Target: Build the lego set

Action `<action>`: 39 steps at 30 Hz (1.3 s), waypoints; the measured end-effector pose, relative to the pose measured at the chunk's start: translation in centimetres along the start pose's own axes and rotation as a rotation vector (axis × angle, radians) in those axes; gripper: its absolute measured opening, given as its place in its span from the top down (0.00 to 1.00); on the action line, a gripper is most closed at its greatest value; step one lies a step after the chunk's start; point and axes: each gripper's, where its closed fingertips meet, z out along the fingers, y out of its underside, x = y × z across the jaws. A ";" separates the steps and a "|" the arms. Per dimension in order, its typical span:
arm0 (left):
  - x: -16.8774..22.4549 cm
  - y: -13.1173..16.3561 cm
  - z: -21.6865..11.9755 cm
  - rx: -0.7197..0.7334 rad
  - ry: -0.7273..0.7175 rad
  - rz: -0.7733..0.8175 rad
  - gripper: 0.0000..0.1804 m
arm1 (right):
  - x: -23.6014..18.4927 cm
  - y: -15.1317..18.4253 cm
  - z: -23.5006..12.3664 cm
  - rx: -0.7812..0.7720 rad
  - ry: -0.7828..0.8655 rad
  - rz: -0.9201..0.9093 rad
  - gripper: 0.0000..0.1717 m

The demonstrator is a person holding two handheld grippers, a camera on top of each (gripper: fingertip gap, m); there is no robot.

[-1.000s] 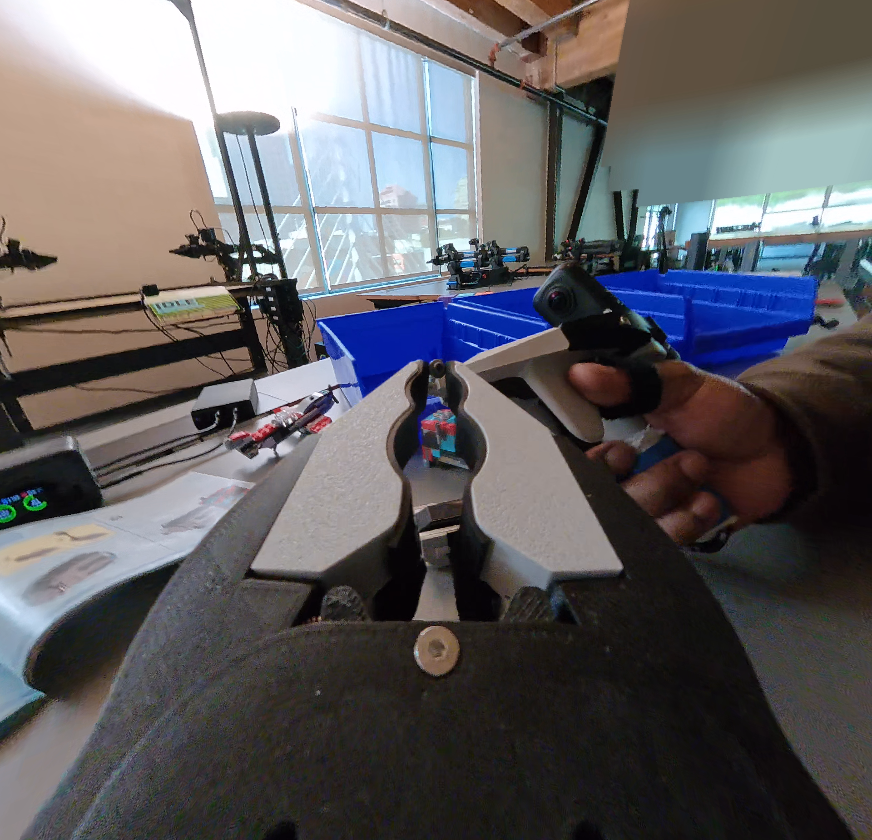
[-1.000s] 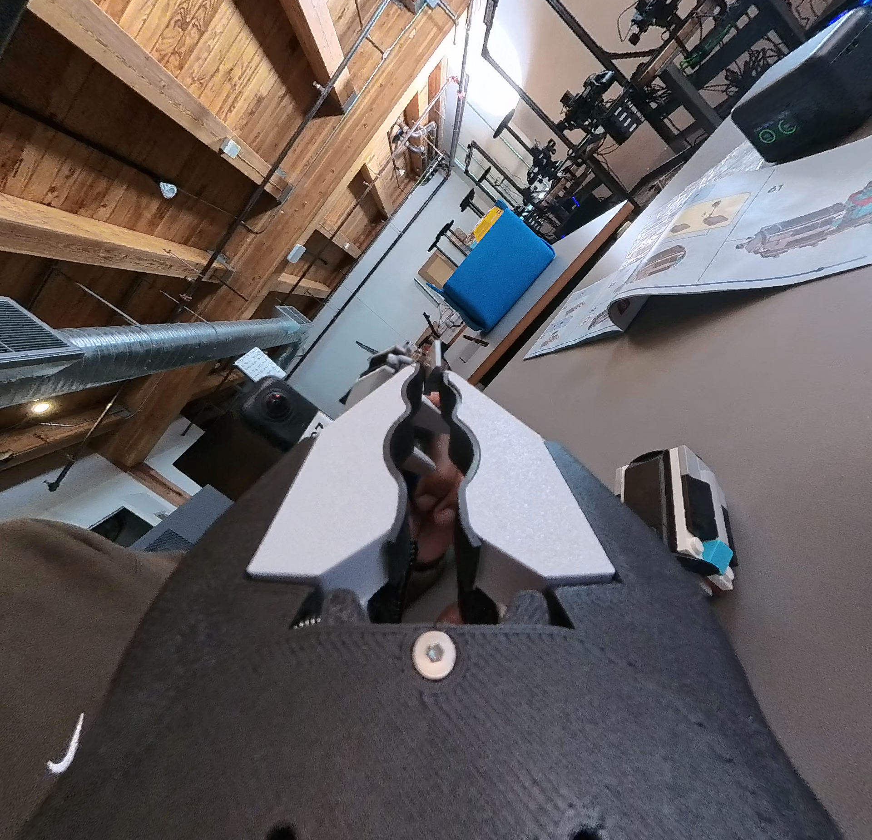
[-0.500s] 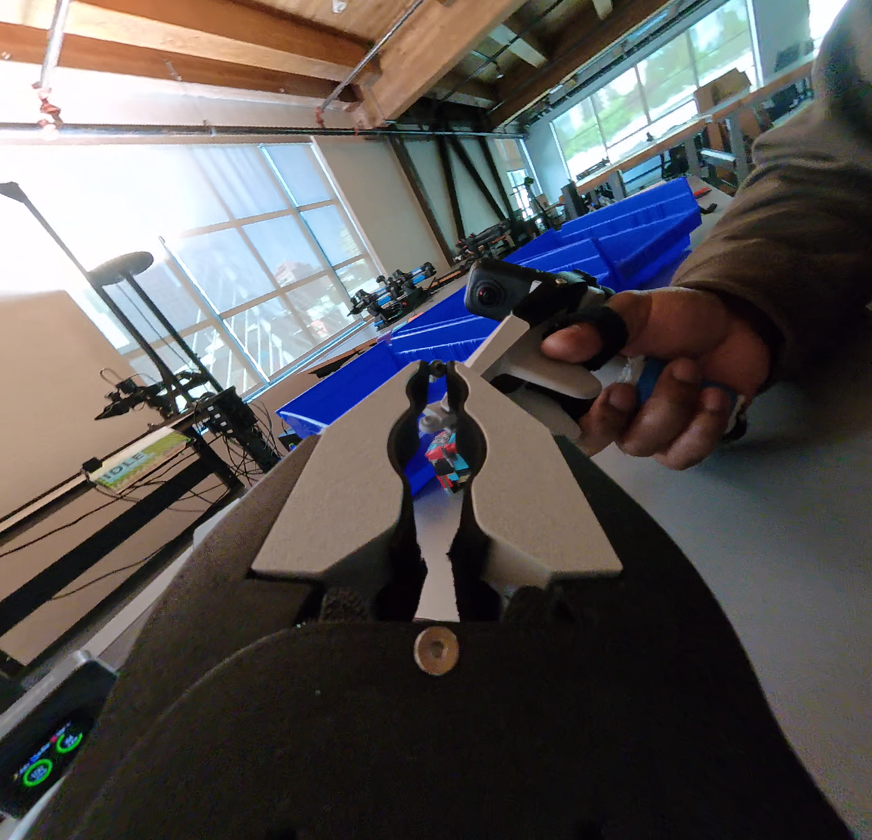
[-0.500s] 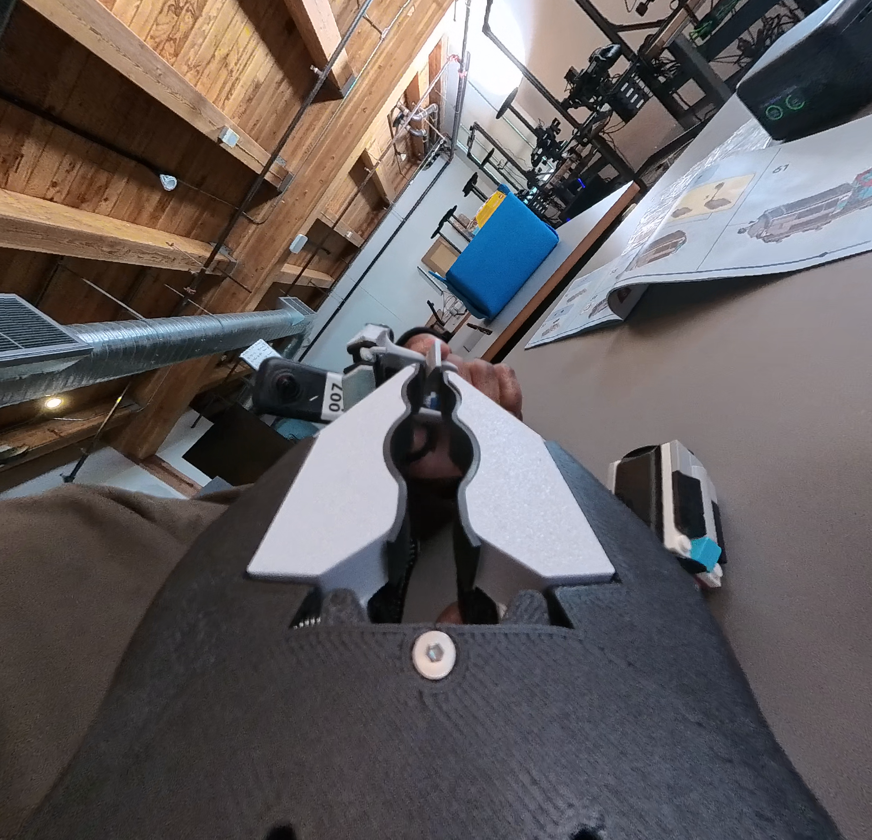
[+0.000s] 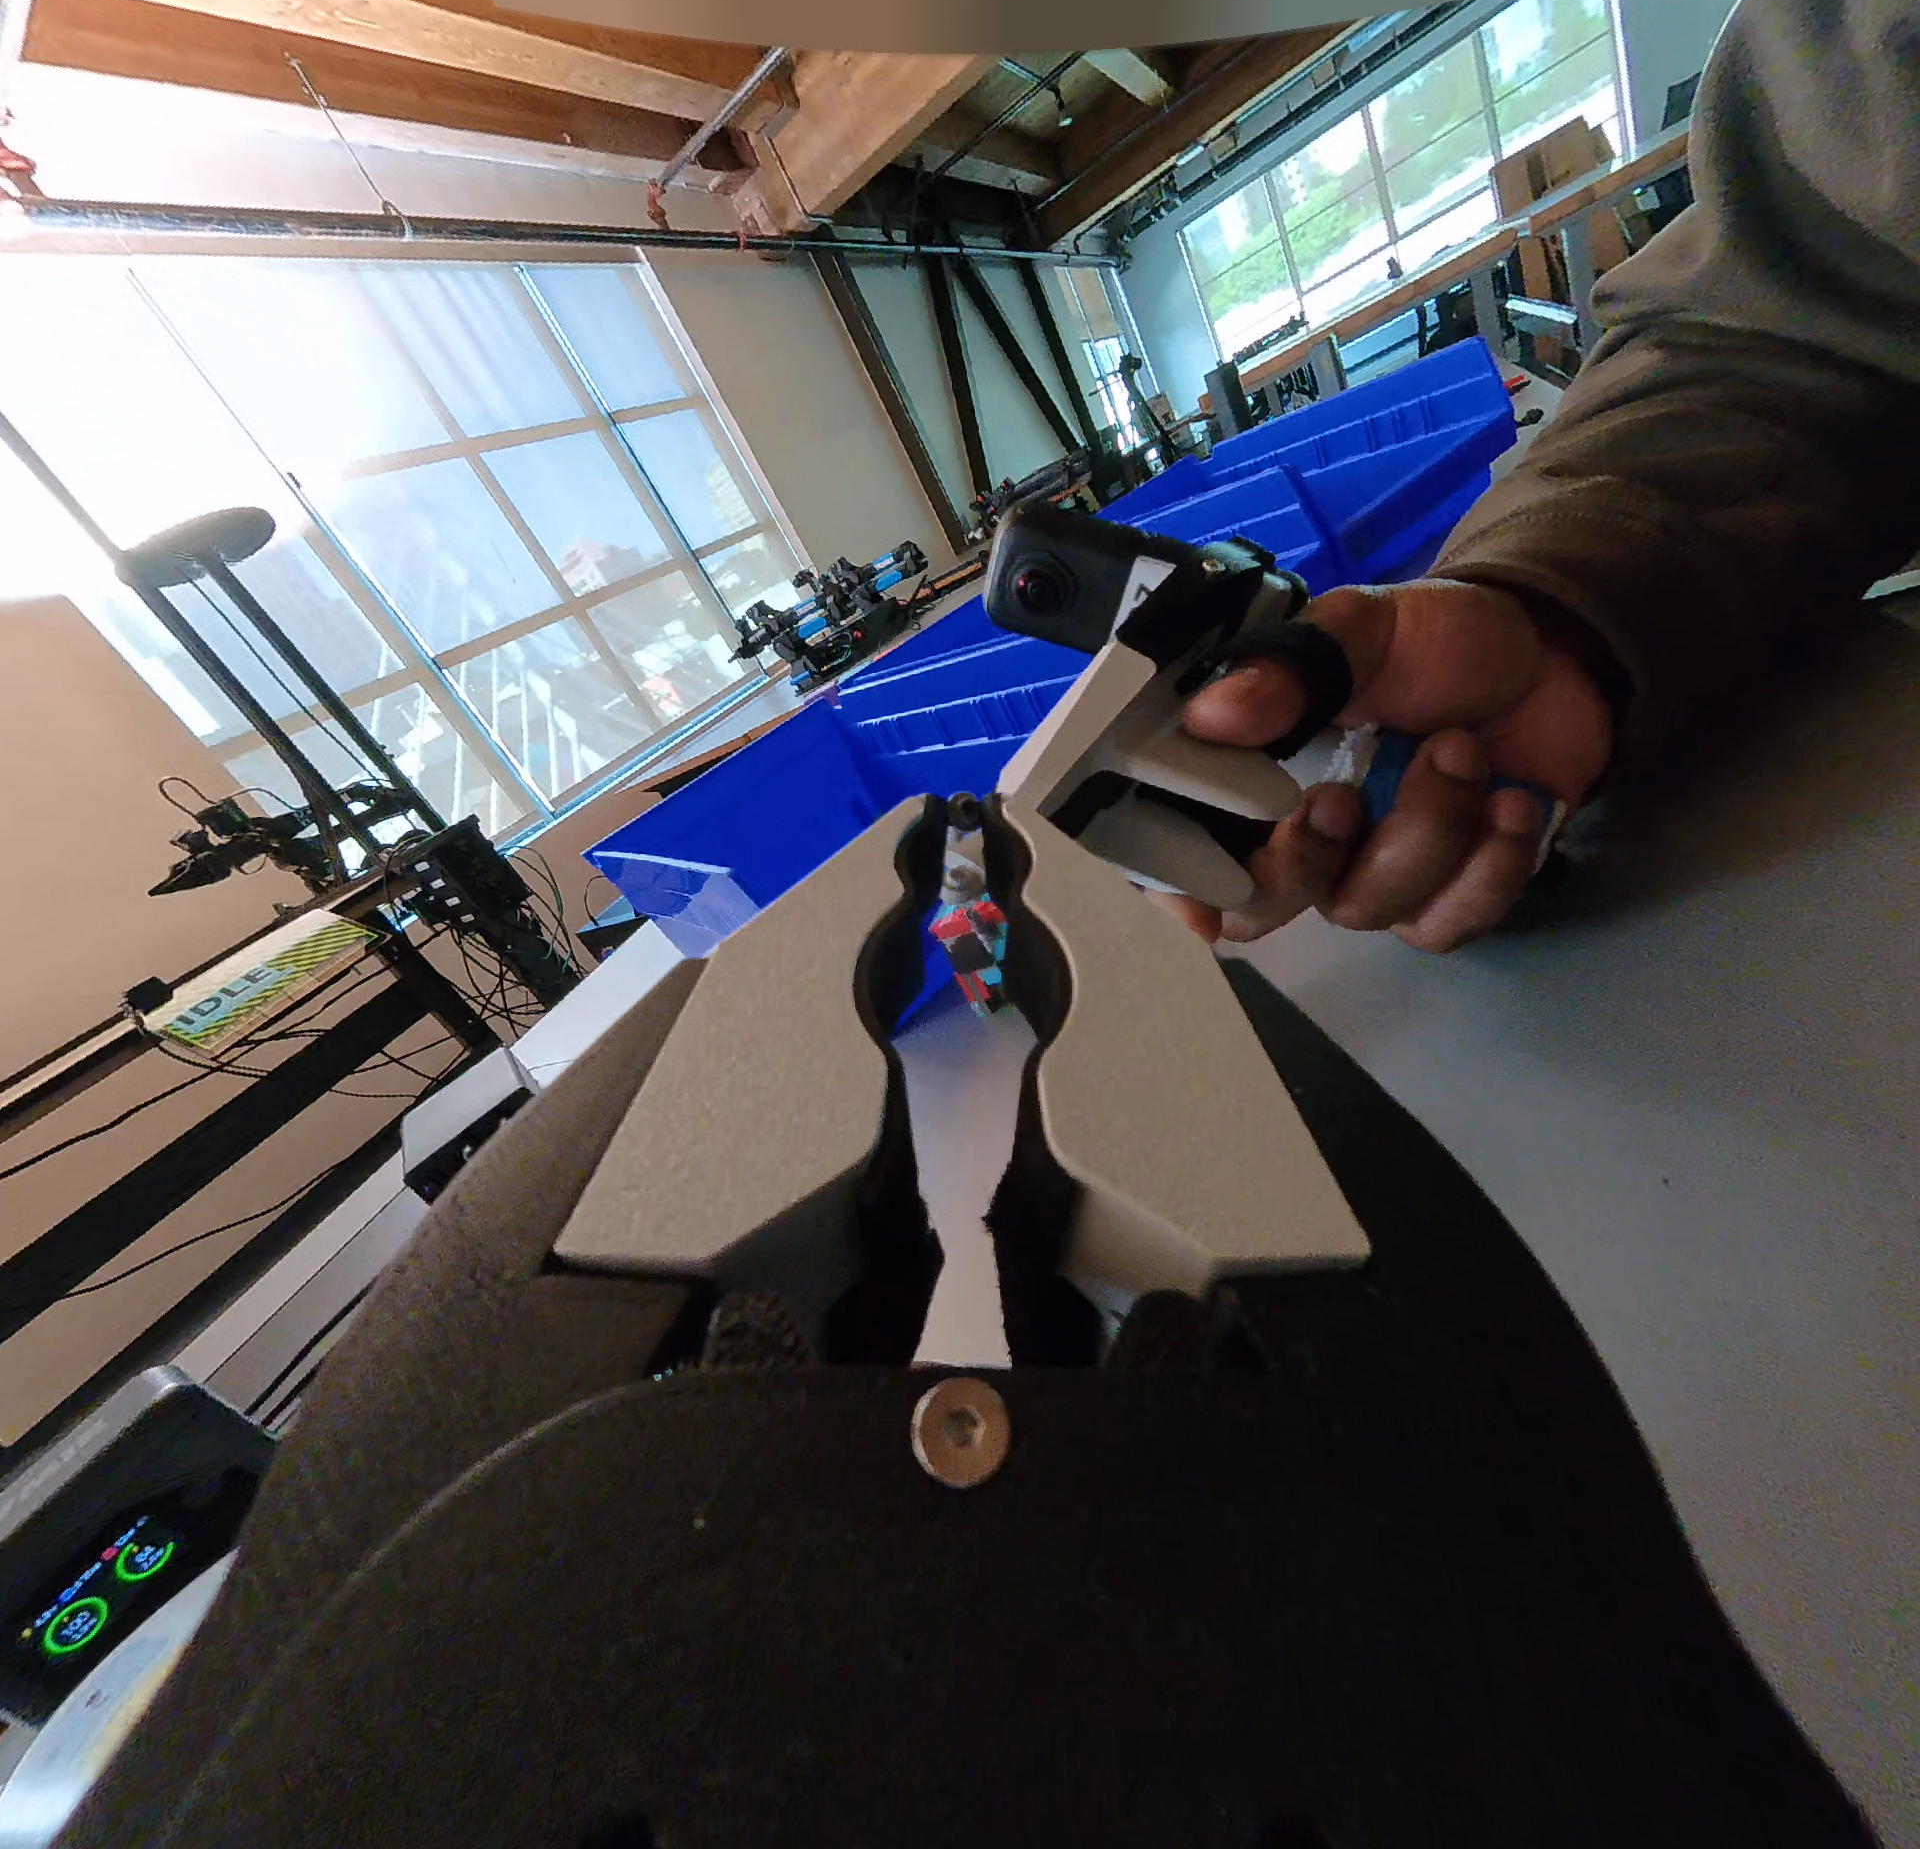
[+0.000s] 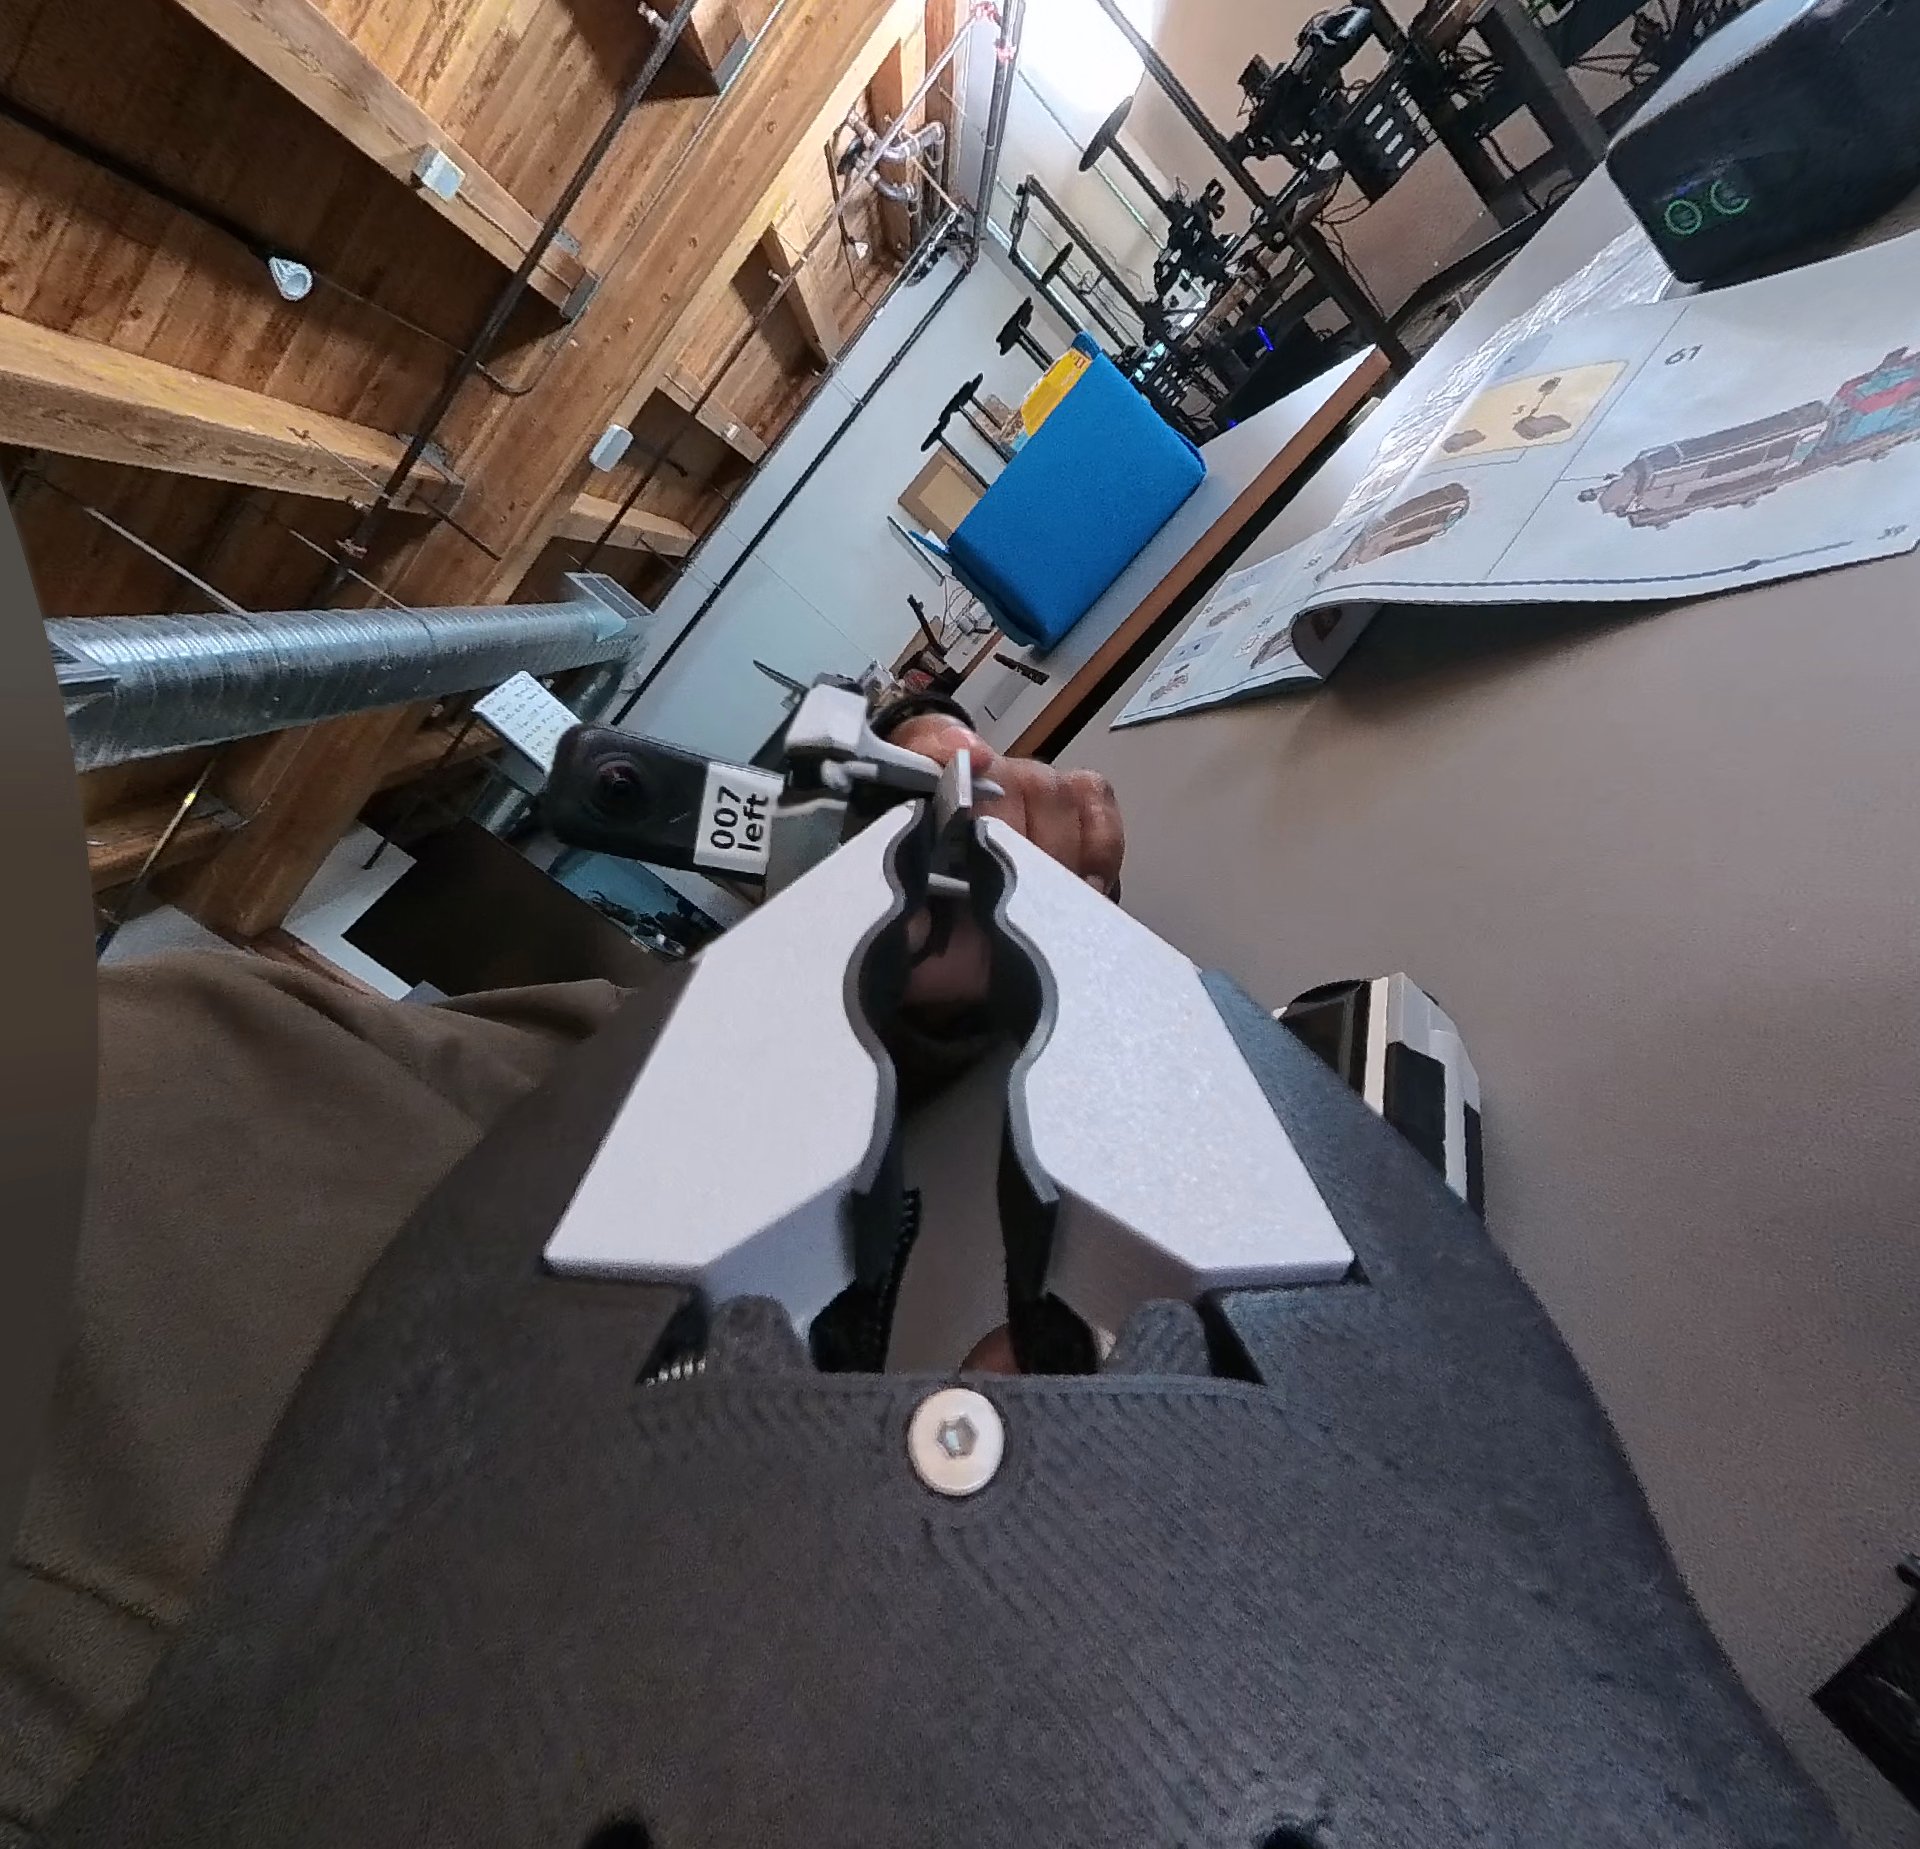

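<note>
Pinching a small dark piece [image 5: 966, 811] in left gripper [image 5: 964, 820], grey piece [image 6: 961, 786] in right gripper [image 6: 951, 825]; raised above the surface [image 5: 1558, 1072], tips close together, seemingly to line both up.

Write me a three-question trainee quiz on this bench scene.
1. What colour are the storage bins beyond the left claw? A red, B blue, C green.
2. True or false: the instruction booklet lies closed on the table.
3. Fill in: the red, black and blue toy-brick model seen between the left claw's fingers stands on the ____.
Key: 1 B; 2 false, it lies open; 3 table.
</note>
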 end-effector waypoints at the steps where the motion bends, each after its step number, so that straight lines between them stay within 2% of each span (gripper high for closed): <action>1: 0.1 0.1 0.0 -0.004 0.004 0.000 0.96 | 0.0 0.0 0.0 -0.005 -0.002 -0.001 0.97; 18: 0.6 0.9 0.4 -0.044 0.024 0.018 0.96 | -0.2 0.4 -0.1 -0.040 -0.002 -0.050 0.97; 39: 0.6 1.4 0.4 -0.106 -0.014 0.164 0.96 | -0.1 0.5 -0.1 -0.052 0.024 -0.106 0.97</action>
